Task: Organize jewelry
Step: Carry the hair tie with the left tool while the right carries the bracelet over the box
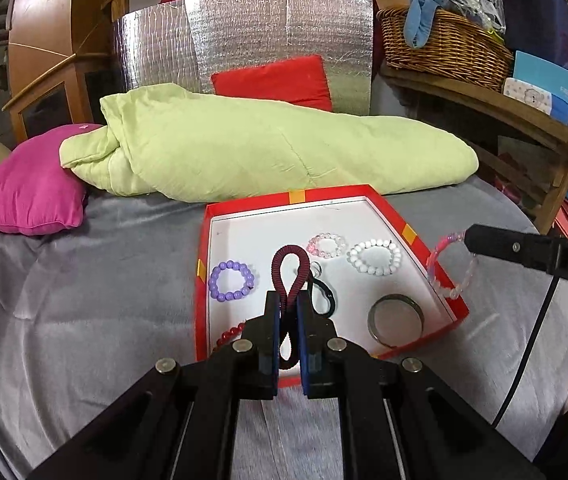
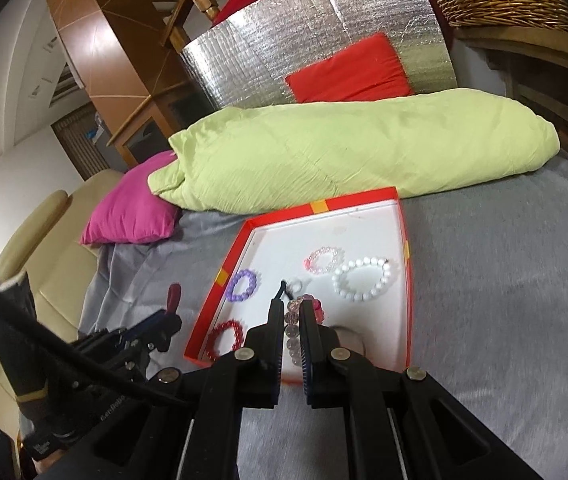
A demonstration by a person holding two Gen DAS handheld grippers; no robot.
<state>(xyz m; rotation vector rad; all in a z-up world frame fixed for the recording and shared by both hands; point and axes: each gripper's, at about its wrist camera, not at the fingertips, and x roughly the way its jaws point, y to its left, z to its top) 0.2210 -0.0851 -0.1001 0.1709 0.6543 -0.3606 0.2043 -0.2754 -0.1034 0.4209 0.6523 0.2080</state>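
The left tool (image 1: 288, 300) is pinched tight on a dark red coiled band (image 1: 290, 268). The band's loop sticks out past the tips, and the rest of it hangs between the two fingers. The right tool (image 2: 293, 306) is closed on a pink and clear bead bracelet (image 2: 293, 332), which hangs down between its fingers.

Both tools sit over the near end of a red box (image 1: 380, 196) with a white floor. The box lies on a bed with a grey sheet (image 1: 84, 280).

Just past the left tool's tips lies a black hair tie (image 1: 324, 292). To the left of this tool is a purple bead bracelet (image 1: 231, 281), and close by its left side a red bead bracelet (image 1: 230, 334) peeks out. To its right lies a metal bangle (image 1: 397, 320). Farther ahead are a pink bead bracelet (image 1: 327, 245) and a white bead bracelet (image 1: 376, 257), side by side.

Behind the box lie a green blanket (image 1: 264, 152) and a pink pillow (image 1: 28, 188).
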